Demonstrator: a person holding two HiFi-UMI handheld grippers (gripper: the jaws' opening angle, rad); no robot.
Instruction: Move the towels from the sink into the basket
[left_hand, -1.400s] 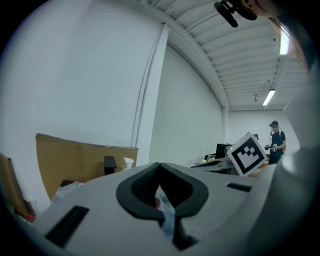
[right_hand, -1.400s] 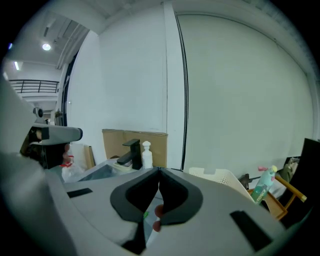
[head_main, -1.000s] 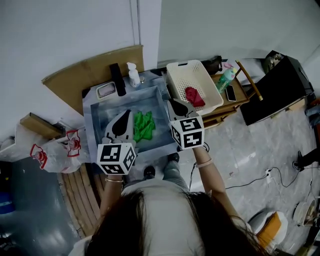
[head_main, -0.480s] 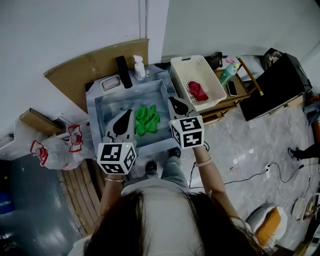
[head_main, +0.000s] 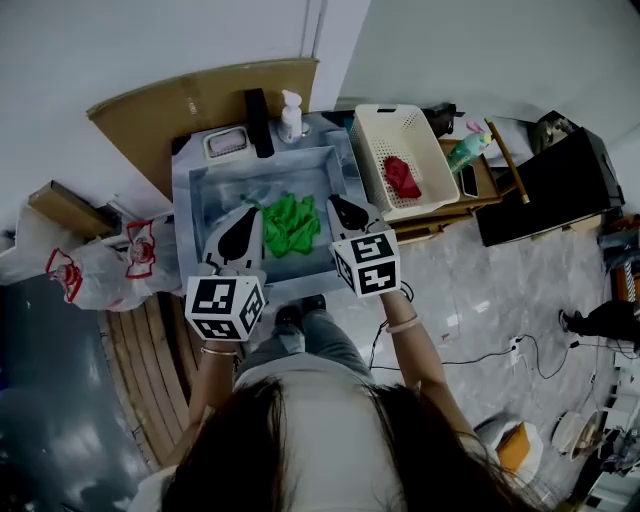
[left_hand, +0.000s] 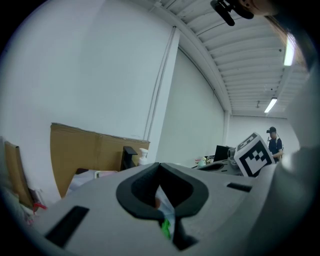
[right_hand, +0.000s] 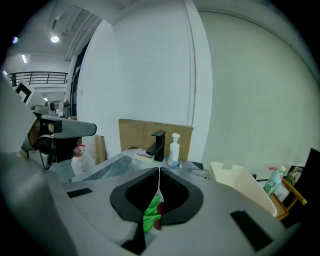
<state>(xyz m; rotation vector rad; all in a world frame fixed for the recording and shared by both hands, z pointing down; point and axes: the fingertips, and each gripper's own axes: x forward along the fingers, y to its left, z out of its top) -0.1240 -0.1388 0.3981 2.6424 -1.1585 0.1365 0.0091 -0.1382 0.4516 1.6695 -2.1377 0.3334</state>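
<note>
Both grippers have closed in on the green towel (head_main: 290, 222) since a second ago and dipped a little toward the basin; the right one sits nearer the cloth than it did. Towel lies bunched near the middle of the sink (head_main: 190, 210), nothing touching it. Left gripper (head_main: 240, 232) at its 9 o'clock, right gripper (head_main: 345, 211) at its 3 o'clock, each just beside it. Jaws of both are pressed together, tips meeting, nothing between them. In the right gripper view the green shows only through the slot below the tips, beyond the jaws. Judgement: this is the approach to the pick, and the jaws must part before either can take cloth. Red towel (head_main: 402, 177) already lies in the basket (head_main: 372, 150), so one towel looks left to move. Basket stands at 2 o'clock from the green towel, just beside the sink's right side. Edges: the right sink wall and the basket rim both lie across that route, so a lift must clear both. Faucet (head_main: 258, 123) and pump bottle (head_main: 291, 117) sit on the back ledge around 12 o'clock, well apart from the route. Room above the basin is open, and the basket floor is mostly bare around the red towel.
</note>
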